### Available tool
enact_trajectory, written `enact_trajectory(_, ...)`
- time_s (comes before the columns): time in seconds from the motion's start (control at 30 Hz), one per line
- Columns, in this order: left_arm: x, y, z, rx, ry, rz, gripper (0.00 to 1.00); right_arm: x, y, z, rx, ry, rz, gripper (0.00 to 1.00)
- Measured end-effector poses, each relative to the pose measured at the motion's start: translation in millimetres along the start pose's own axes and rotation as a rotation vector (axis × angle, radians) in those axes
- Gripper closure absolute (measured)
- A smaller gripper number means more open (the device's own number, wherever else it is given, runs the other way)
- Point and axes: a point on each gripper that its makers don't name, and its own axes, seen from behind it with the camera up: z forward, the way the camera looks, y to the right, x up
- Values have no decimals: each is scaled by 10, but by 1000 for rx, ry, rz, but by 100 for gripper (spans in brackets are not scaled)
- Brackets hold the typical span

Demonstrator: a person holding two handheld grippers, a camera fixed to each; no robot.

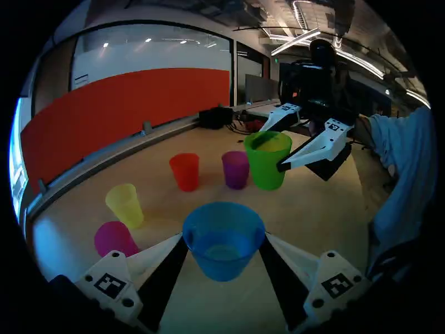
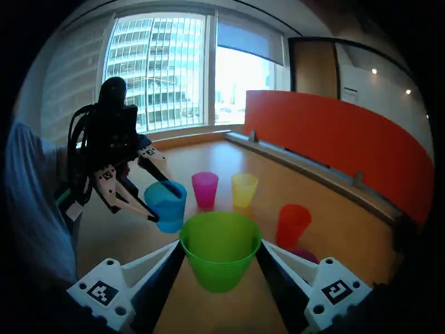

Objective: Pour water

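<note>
Desk (image 1: 311, 211): pale wood, broad; four loose cups standing on it
Partition (image 1: 128, 106): orange-red, long, along the far edge of the desk
Sleeve (image 1: 406, 178): light blue, behind the right gripper; cut off at the rim of the view
Right gripper (image 2: 219, 245): jaws clenched on the green cup, one finger pressing each side
Left gripper (image 1: 223, 239): jaws grasping the blue cup in the same way
Green cup (image 2: 221, 253): upright, mouth open; near the blue cup but apart from it
Blue cup (image 1: 223, 250): upright; a pale sheen low inside, probably water
Spare cups: red cup (image 1: 184, 171) just beside purple cup (image 1: 236, 170); yellow cup (image 1: 125, 205) near pink cup (image 1: 114, 238); all well short of the partition
Step in hand: judged as closing the gap between the two held cups before any tipping; bring the pouring lip over the other cup's mouth first; hold the receiving cup level and still; tip slowly from the wrist; keep clear of the red cup and purple cup below
Hard to tell: which held cup is the source; anything inside the green cup; whether either held cup is lifted or resting on the desk; arm beyond the sleeve out of view
</note>
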Motion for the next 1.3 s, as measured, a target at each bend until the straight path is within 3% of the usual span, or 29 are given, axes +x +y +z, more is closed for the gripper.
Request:
enact_trajectory(0.57,-343,-48,168,-10,-109,25,14,-390,24,218,18,-93,-11,9)
enact_trajectory(1.3,-495,-69,291,-11,-121,6,14,-498,34,285,16,-116,-19,9)
